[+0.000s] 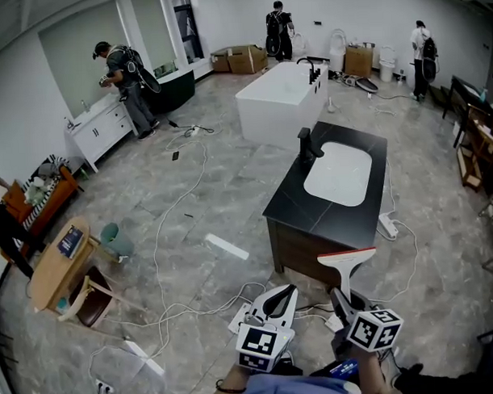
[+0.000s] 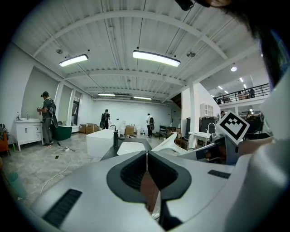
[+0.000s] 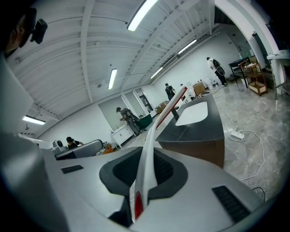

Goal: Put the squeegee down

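A white squeegee (image 1: pixel 347 266) with a red blade edge stands upright in my right gripper (image 1: pixel 338 295), just in front of the black-topped vanity (image 1: pixel 291 203) and its white sink (image 1: pixel 338 173). In the right gripper view the squeegee handle (image 3: pixel 148 156) runs between the jaws of the right gripper (image 3: pixel 146 153), which are shut on it, and the blade points toward the vanity (image 3: pixel 199 127). My left gripper (image 1: pixel 287 291) is beside it on the left, shut and empty. In the left gripper view the left gripper (image 2: pixel 147 156) has its jaws together, and the squeegee (image 2: pixel 171 141) shows at the right.
A white bathtub (image 1: pixel 280 99) stands beyond the vanity. Cables (image 1: pixel 163 227) trail over the grey floor, with a power strip (image 1: pixel 387 225) right of the vanity and a white strip (image 1: pixel 226 246) to its left. A wooden table (image 1: pixel 59 263) stands at the left. Three people work along the far walls.
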The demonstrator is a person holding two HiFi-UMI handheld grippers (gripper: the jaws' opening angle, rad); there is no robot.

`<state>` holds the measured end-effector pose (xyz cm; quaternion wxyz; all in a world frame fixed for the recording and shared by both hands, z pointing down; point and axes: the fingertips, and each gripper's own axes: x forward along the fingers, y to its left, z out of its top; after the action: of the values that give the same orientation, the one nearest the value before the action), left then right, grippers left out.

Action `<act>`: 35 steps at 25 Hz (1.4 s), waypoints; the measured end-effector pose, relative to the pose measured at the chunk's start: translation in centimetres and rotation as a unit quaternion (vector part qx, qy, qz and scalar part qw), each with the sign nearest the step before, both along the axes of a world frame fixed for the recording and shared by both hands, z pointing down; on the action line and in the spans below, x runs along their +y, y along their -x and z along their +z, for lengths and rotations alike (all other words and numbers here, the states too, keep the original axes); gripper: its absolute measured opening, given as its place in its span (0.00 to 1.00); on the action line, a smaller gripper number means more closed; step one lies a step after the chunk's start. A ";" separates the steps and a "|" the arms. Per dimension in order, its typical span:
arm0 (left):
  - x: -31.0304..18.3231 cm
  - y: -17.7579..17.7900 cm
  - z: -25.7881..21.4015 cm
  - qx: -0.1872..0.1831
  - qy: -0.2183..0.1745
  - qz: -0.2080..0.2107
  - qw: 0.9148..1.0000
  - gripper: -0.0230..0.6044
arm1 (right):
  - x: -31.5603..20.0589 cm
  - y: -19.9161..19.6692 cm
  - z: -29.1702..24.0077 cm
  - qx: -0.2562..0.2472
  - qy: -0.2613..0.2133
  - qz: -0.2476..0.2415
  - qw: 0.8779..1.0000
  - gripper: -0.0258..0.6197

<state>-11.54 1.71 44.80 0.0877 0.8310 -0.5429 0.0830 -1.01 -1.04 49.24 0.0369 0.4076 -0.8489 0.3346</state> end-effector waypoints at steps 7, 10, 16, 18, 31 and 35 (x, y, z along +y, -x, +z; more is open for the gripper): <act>-1.5 1.9 0.5 0.008 0.000 0.001 1.000 0.07 | -0.8 2.0 0.2 0.012 0.007 -0.007 1.000 0.11; -2.0 1.8 0.1 0.015 0.002 0.008 1.000 0.07 | -1.5 1.8 0.1 0.017 0.007 0.002 1.000 0.11; -3.4 2.5 1.0 0.018 0.008 0.000 1.000 0.07 | -2.9 2.3 0.6 0.015 0.007 0.002 1.000 0.11; -4.1 2.7 1.2 0.018 0.013 -0.005 1.000 0.07 | -3.8 2.4 0.8 0.011 0.011 0.000 1.000 0.11; -15.0 2.3 1.6 0.016 0.023 -0.039 0.999 0.07 | -15.3 1.2 1.0 -0.008 0.016 -0.034 0.999 0.11; -18.7 1.2 1.2 0.017 0.024 -0.045 0.999 0.07 | -19.2 0.5 1.0 -0.014 0.029 -0.043 0.999 0.11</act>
<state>-12.74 -16.97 45.96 0.1210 0.8047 -0.5760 0.0777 -1.50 -20.24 50.26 0.0508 0.3648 -0.8560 0.3628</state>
